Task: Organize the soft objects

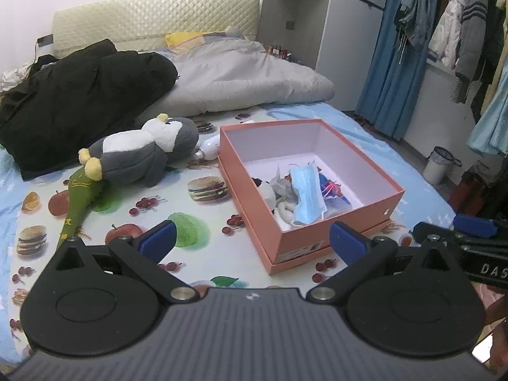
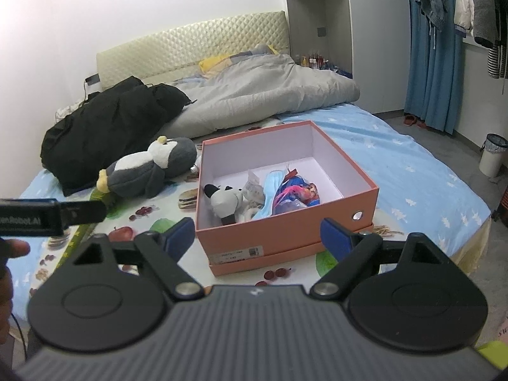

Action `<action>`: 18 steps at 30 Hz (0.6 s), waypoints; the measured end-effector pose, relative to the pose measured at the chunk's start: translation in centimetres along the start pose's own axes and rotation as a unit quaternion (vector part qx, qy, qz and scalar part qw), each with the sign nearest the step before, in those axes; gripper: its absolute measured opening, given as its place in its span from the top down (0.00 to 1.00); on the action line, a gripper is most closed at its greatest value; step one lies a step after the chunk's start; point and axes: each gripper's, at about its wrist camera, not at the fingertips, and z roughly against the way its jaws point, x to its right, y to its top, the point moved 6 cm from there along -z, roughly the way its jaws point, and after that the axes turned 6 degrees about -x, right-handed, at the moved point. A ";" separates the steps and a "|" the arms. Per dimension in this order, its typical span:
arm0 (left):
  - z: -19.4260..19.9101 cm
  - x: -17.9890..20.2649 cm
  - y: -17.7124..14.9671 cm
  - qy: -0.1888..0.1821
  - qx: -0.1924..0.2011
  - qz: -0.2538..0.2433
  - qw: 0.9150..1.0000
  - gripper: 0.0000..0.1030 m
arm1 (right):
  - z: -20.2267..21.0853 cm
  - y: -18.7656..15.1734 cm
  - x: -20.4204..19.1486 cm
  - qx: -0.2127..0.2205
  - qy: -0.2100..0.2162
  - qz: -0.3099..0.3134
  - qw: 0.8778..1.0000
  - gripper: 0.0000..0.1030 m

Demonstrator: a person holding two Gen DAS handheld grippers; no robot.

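Note:
An open pink box (image 1: 320, 238) (image 2: 285, 231) stands on the bed. In it lie a blue face mask (image 1: 306, 193) (image 2: 271, 187), a small panda plush (image 2: 223, 201) and several colourful soft items. A grey-and-white penguin plush (image 1: 143, 150) (image 2: 149, 168) lies left of the box, with a green cone-shaped plush (image 1: 77, 203) below it. My left gripper (image 1: 252, 243) is open and empty, just short of the box's near corner. My right gripper (image 2: 257, 235) is open and empty in front of the box.
A black jacket (image 1: 73, 95) (image 2: 108, 127) and a grey duvet (image 1: 241, 76) (image 2: 263, 95) lie at the back of the bed. A white object (image 1: 209, 147) sits behind the box. A white bin (image 1: 439, 165) (image 2: 492, 155) and hanging clothes (image 1: 460, 31) are at the right.

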 end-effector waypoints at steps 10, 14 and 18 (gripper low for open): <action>-0.1 0.5 0.3 -0.001 0.000 -0.007 1.000 0.00 | -0.2 0.5 -0.2 0.000 0.001 0.004 1.000 0.15; -0.1 0.5 0.3 -0.001 -0.001 -0.008 1.000 0.00 | -0.2 0.7 -0.1 0.004 0.000 0.001 1.000 0.15; -0.1 0.5 0.4 -0.001 0.001 -0.009 1.000 0.00 | -0.1 0.8 -0.1 0.005 -0.001 0.002 1.000 0.15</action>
